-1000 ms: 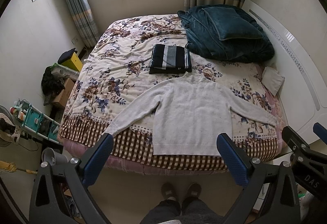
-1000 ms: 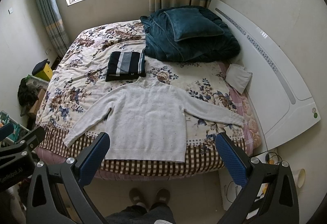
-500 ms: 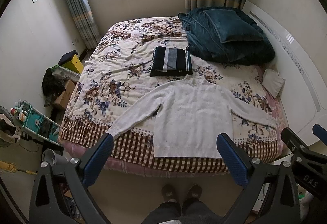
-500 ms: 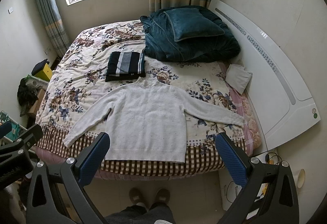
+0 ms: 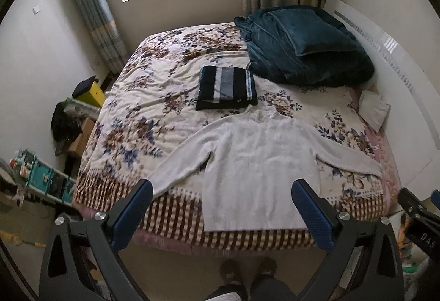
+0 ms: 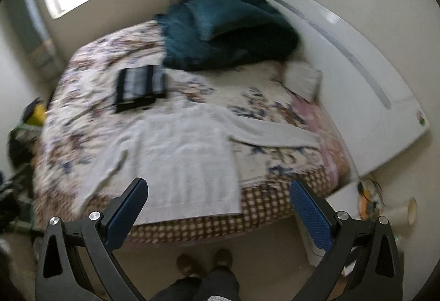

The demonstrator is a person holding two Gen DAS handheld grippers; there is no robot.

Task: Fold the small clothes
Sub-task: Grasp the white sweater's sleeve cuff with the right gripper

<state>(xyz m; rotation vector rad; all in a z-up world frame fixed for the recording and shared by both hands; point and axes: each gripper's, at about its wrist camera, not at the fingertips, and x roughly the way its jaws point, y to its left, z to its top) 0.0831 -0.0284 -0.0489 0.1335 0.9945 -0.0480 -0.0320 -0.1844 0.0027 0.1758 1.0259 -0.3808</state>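
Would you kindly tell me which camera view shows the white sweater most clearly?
The left wrist view: the white sweater lies sharp, flat, both sleeves spread. The right wrist view shows it too, but blurred.

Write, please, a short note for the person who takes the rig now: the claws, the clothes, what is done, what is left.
Left claw: open, holds nothing, hangs above the bed's near edge.
Right claw: open, holds nothing; its view is blurred.
White sweater: flat on the floral bedspread, sleeves spread, hem at the near edge. Not folded.
Striped garment: folded, beyond the sweater's collar.
Left: fold the sweater.
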